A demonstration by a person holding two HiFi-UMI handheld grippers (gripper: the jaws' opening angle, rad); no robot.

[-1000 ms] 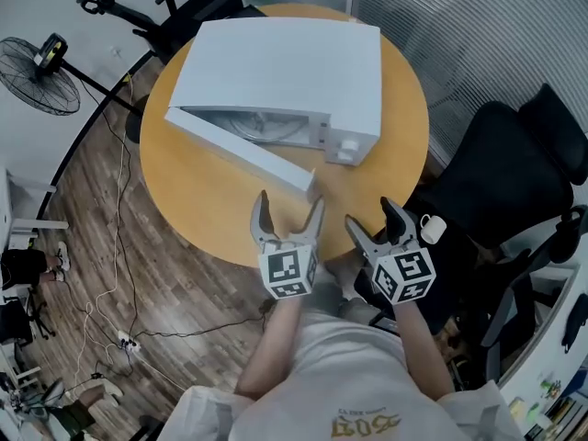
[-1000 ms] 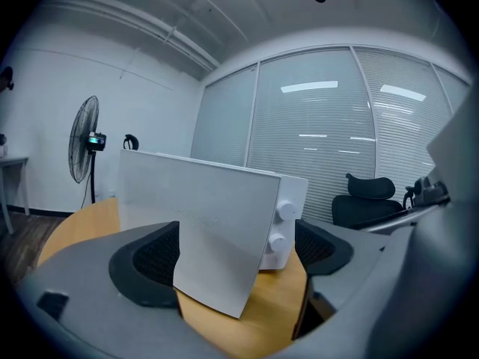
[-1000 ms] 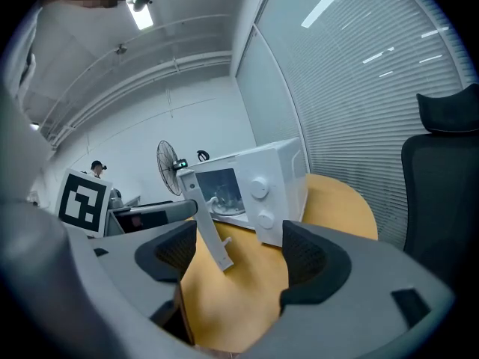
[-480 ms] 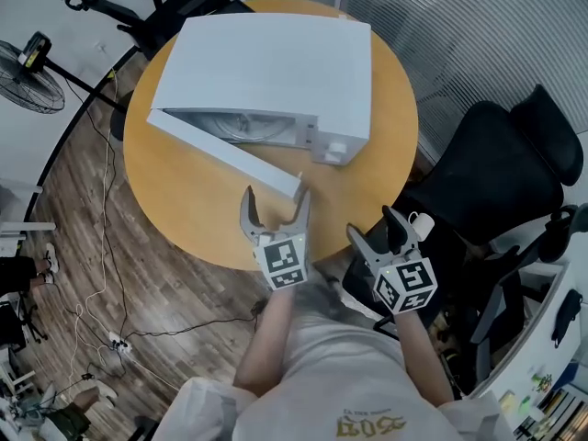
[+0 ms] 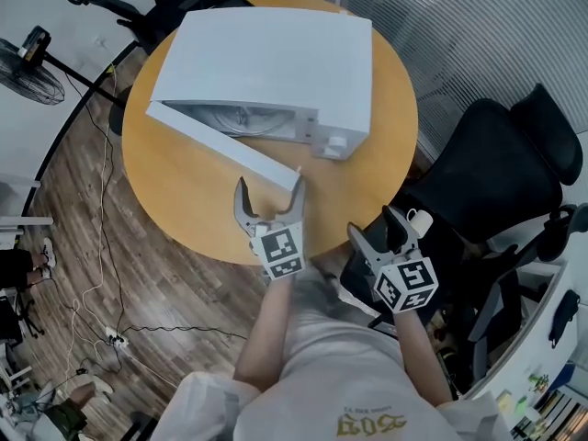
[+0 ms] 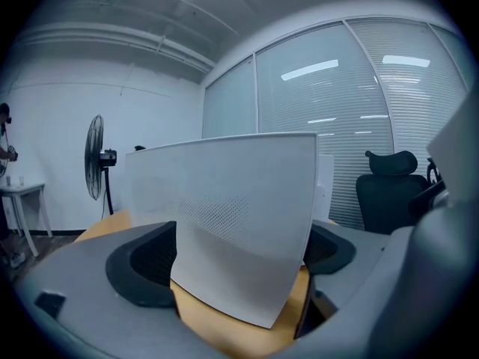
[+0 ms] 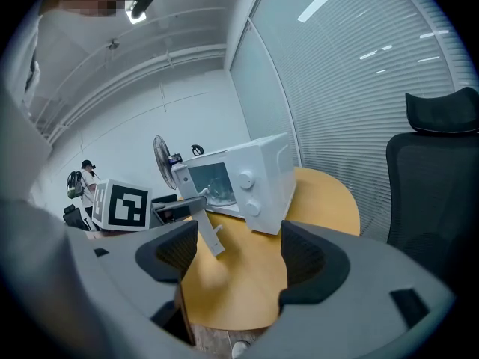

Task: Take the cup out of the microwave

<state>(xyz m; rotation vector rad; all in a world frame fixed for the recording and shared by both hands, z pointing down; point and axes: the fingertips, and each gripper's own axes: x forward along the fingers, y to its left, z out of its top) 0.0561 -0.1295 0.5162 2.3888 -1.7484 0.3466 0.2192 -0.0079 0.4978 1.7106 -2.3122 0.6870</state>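
A white microwave (image 5: 276, 53) stands on the round wooden table (image 5: 367, 173) with its door (image 5: 220, 145) swung open toward me. Through the opening I see a pale glassy shape (image 7: 217, 189) in the cavity; I cannot tell whether it is the cup. My left gripper (image 5: 269, 191) is open, and the door's free end sits between its jaws. In the left gripper view the door panel (image 6: 232, 230) fills the gap between the pads. My right gripper (image 5: 377, 228) hangs open and holds nothing, just off the table's near edge. Its own view shows the microwave (image 7: 258, 178) ahead.
A black office chair (image 5: 496, 163) stands close at the right, with a small white object (image 5: 418, 219) at its edge. A standing fan (image 5: 32, 58) and another chair are at the far left. Cables run over the wooden floor (image 5: 101, 246).
My left gripper has moved forward to the door's free end, which now lies between its jaws. The right gripper has stayed about where it was.
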